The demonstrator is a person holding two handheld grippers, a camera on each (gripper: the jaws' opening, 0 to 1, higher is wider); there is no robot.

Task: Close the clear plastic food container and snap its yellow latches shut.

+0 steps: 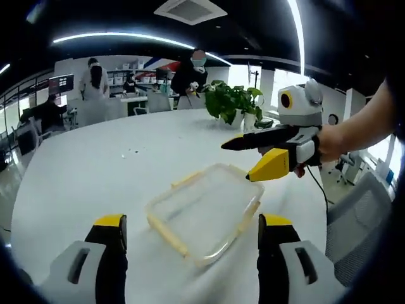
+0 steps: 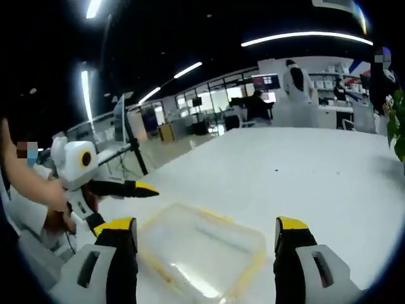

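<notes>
Spreading wide under both tongs is a white table (image 1: pixel 95 171), its far edge curving toward an office where several people stand or sit. On it, lying flat between and just ahead of the left gripper (image 1: pixel 190 229) jaws, is the clear plastic container (image 1: pixel 204 212), lid on, with pale yellow latches (image 1: pixel 167 232) running along its sides; whether they are snapped down cannot be told. In the right gripper view the same container sits between and just beyond the right gripper (image 2: pixel 206 234) jaws, touching neither.

Both pairs of jaws stand well apart and hold nothing. In the left gripper view the right gripper is up and to the right of the container, held by a hand (image 1: pixel 333 144), its yellow-tipped jaws parted and pointing leftward above the container's far corner, clear of it. In the right gripper view the left gripper comes in from the left, jaws likewise parted, beside the container.

Beyond the container, past the right gripper's tips, stands a leafy potted plant (image 1: pixel 232 101).
</notes>
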